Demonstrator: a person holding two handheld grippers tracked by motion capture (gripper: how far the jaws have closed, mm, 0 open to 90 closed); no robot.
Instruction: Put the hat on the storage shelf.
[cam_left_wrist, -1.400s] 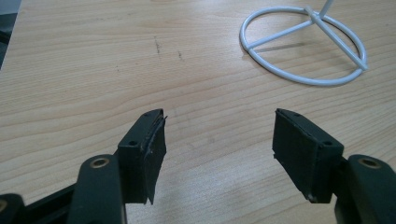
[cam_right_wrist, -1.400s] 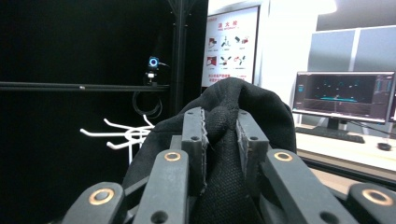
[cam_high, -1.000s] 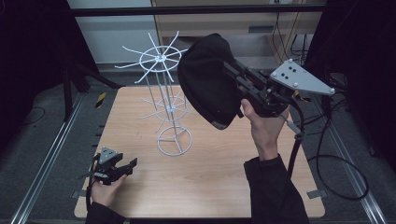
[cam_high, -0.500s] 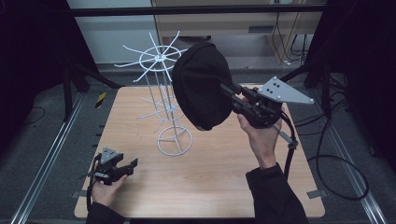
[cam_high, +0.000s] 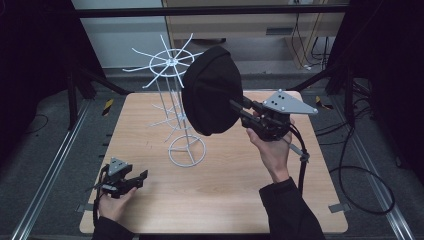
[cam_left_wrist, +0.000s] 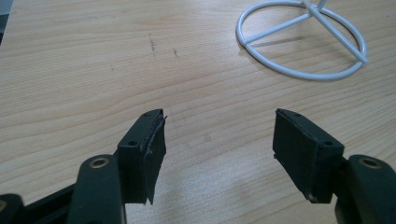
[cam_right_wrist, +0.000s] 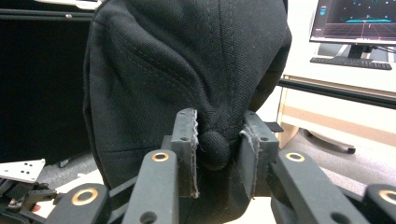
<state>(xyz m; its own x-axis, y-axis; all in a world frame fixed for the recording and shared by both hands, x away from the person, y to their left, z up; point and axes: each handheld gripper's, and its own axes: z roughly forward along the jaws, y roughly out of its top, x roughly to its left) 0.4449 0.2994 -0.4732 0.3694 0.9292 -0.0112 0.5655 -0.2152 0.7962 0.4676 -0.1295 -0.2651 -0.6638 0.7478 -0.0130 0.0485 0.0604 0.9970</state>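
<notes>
A black cap (cam_high: 212, 95) hangs in the air beside the white wire rack (cam_high: 172, 102), held up over the table's middle. My right gripper (cam_high: 241, 111) is shut on it; in the right gripper view the pads (cam_right_wrist: 187, 140) pinch the button on the crown of the black cap (cam_right_wrist: 187, 70). The cap covers part of the rack's right side in the high view. My left gripper (cam_high: 136, 180) rests low at the table's front left, open, with nothing between its fingers (cam_left_wrist: 152, 149). The rack's ring base (cam_left_wrist: 303, 42) lies ahead of it.
The wooden table (cam_high: 225, 200) carries the rack's round base (cam_high: 186, 150) near its centre. Metal rails run along both sides of the table. A cable (cam_high: 350, 170) trails from the right gripper off the right edge. A monitor (cam_right_wrist: 355, 18) stands behind the cap.
The right gripper has carried the cap leftward and down, closer to the rack's top. The left gripper has stayed where it was.
</notes>
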